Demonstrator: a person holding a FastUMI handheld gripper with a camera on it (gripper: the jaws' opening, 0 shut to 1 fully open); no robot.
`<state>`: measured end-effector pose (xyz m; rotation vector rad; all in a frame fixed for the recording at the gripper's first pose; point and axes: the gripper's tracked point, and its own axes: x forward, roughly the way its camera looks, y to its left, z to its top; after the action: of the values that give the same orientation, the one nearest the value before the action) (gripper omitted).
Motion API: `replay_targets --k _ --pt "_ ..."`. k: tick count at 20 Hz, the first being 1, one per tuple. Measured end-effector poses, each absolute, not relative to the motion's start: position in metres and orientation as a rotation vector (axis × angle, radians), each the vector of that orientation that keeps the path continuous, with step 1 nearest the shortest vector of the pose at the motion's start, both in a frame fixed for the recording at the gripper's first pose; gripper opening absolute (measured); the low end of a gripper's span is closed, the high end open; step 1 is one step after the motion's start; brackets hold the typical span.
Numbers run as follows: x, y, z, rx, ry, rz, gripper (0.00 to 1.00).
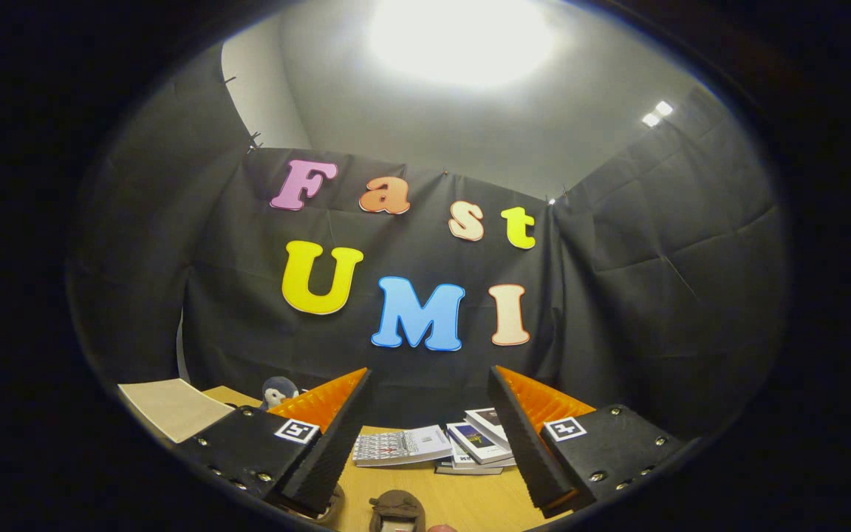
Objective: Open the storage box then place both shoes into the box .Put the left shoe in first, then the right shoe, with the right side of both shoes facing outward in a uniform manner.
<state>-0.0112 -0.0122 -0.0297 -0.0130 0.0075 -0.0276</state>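
Note:
My gripper [431,384] is raised above the wooden table [462,495] and points toward the booth's back wall. Its two orange-and-black fingers [337,421] stand wide apart with nothing between them, so it is open. Below the gap between the fingers, the brown top of one shoe [398,510] shows on the table. Part of a second shoe [333,506] peeks out under the left finger. I cannot tell which one is the left shoe. A pale flat panel [171,406] lies past the left finger; whether it belongs to the storage box is unclear.
Several books [403,445] and a small stack of books [479,443] lie on the table beyond the fingers. A small plush toy [278,390] sits behind the left finger near the wall. Black cloth walls close the table in at the back and sides.

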Motion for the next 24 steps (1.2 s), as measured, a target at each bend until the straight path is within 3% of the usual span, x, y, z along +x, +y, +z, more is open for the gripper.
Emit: replay_targets --k 14,24 --pt "-0.003 0.124 -0.123 0.526 0.299 0.195 0.98" --pt "-0.028 0.233 -0.204 1.009 0.633 0.348 0.98"
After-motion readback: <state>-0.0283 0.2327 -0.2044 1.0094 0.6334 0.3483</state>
